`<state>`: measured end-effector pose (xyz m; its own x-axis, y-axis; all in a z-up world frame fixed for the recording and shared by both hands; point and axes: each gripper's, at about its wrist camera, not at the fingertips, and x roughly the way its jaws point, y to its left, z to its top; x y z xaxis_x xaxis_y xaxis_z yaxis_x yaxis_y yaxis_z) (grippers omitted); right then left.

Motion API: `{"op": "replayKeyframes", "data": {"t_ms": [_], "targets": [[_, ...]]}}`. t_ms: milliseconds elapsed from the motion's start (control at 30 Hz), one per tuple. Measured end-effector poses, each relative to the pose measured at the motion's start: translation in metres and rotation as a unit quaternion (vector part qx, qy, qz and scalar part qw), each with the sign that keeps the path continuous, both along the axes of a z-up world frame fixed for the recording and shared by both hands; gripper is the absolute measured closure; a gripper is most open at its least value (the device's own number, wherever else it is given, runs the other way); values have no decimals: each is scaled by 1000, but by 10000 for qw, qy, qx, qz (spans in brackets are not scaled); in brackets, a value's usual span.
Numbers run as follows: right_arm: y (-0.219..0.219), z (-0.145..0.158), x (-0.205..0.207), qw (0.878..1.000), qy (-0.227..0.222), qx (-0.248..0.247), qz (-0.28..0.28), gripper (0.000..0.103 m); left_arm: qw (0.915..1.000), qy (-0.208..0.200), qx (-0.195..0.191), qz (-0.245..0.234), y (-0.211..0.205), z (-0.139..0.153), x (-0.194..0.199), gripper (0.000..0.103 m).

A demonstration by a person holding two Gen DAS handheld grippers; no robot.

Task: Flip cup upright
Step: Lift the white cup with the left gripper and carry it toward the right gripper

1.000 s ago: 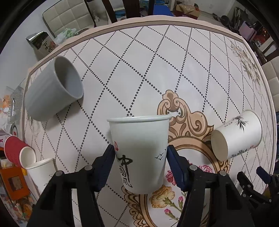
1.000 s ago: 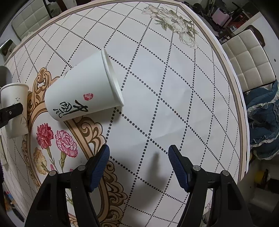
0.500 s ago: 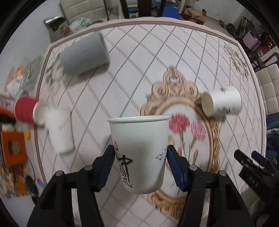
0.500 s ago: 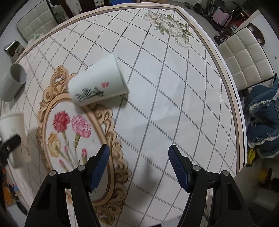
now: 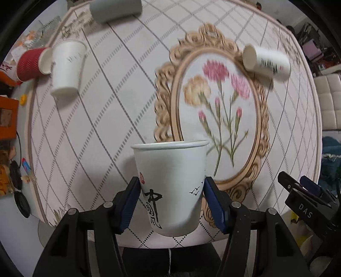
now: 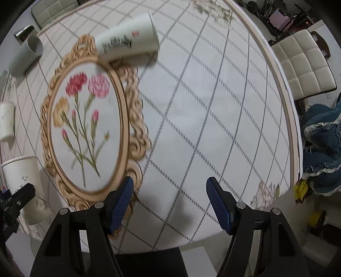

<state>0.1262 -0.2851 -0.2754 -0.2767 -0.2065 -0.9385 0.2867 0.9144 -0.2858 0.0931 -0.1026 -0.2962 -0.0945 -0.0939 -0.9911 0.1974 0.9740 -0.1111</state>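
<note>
My left gripper (image 5: 171,197) is shut on a white paper cup (image 5: 170,181) with black calligraphy and small birds. The cup is upright, mouth up, held near the table's front edge. The same cup shows at the left of the right wrist view (image 6: 23,187). My right gripper (image 6: 169,201) is open and empty above the front part of the table. A second white printed paper cup (image 6: 127,43) lies on its side at the top of the flower medallion, also in the left wrist view (image 5: 267,62).
A grey cup (image 5: 116,9) lies on its side at the far edge. A plain white cup (image 5: 67,69) and a red ribbed cup (image 5: 29,65) lie at the far left. The round table's rim (image 6: 285,93) curves right, with a white chair (image 6: 302,66) beyond.
Both grippers have pulled back toward the table's front edge and the views are higher. The left gripper still holds the cup upright. The right gripper stays open.
</note>
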Motion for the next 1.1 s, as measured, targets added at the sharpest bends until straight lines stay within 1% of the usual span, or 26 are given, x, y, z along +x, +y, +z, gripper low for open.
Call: {"op": "replayKeyframes", "data": {"t_ms": [133, 233, 367, 400, 433, 467, 500, 533, 567, 767, 867, 900, 1100], "targets": [[-3, -4, -18, 10000, 6, -15, -70, 31, 9997, 128, 40, -182, -10, -20, -11, 44], [-6, -3, -28, 9999, 16, -55, -118, 31, 9994, 108, 160, -301, -15, -30, -16, 43], [-11, -4, -38, 9998, 50, -91, -166, 31, 9994, 109, 147, -285, -18, -41, -19, 42], [-13, -5, -39, 9998, 59, -96, -173, 31, 9995, 89, 154, -276, -18, -43, -18, 38], [-14, -5, -40, 9998, 72, -104, -179, 31, 9994, 60, 193, -278, -17, -45, -18, 29], [-13, -5, -38, 9998, 65, -105, -182, 31, 9994, 45, 218, -279, -17, -46, -17, 23], [-13, -4, -40, 9997, 67, -106, -185, 31, 9994, 40, 226, -277, -16, -47, -16, 15], [-14, -4, -40, 9997, 71, -112, -184, 31, 9994, 35, 229, -272, -16, -48, -16, 10], [-16, -4, -41, 9998, -17, -85, -163, 31, 9994, 35, 227, -274, -15, -48, -15, 8], [-19, -4, -40, 9998, -35, -93, -161, 31, 9994, 38, 184, -284, -15, -50, -16, 7], [-20, -4, -38, 9998, -55, -93, -148, 31, 9995, 66, 153, -255, -12, -48, -8, 7], [-20, -3, -37, 9998, -64, -93, -145, 31, 9995, 63, 160, -246, -15, -45, -7, 7], [-16, 1, -30, 9998, -120, -87, -133, 31, 9998, 31, 104, -195, -1, -32, -10, 7]]}}
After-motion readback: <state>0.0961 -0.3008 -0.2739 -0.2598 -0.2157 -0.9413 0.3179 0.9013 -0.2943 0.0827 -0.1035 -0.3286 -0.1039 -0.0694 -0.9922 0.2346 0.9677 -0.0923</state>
